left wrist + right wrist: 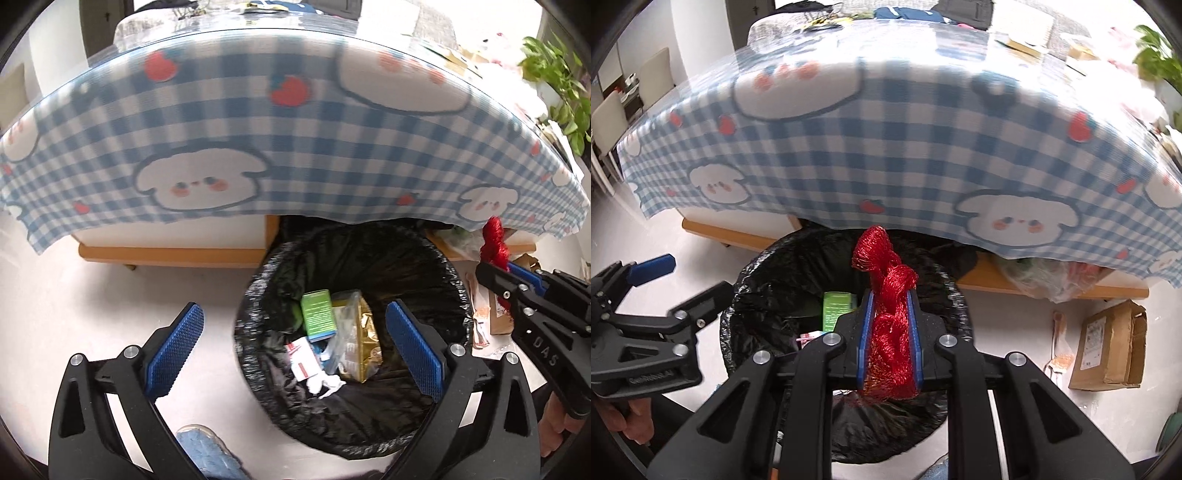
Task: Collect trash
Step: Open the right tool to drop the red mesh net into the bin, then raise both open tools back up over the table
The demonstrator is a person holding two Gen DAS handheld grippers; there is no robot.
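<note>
A round bin lined with a black bag (266, 284) stands on the floor at the table's edge; it also shows in the right wrist view (746, 291). Inside lie a green box (317, 310), a gold wrapper (365, 343) and white paper scraps (325, 384). My left gripper (295, 347) is open and empty above the bin's mouth. My right gripper (890, 321) is shut on a red mesh net bag (886, 295), held over the bin; it appears at the right of the left wrist view (495, 243).
A table with a blue checked cloth (277, 147) overhangs the bin. A cardboard box (1108, 347) and a clear plastic bag (1041, 277) lie on the floor to the right. A potted plant (554, 85) stands at the far right.
</note>
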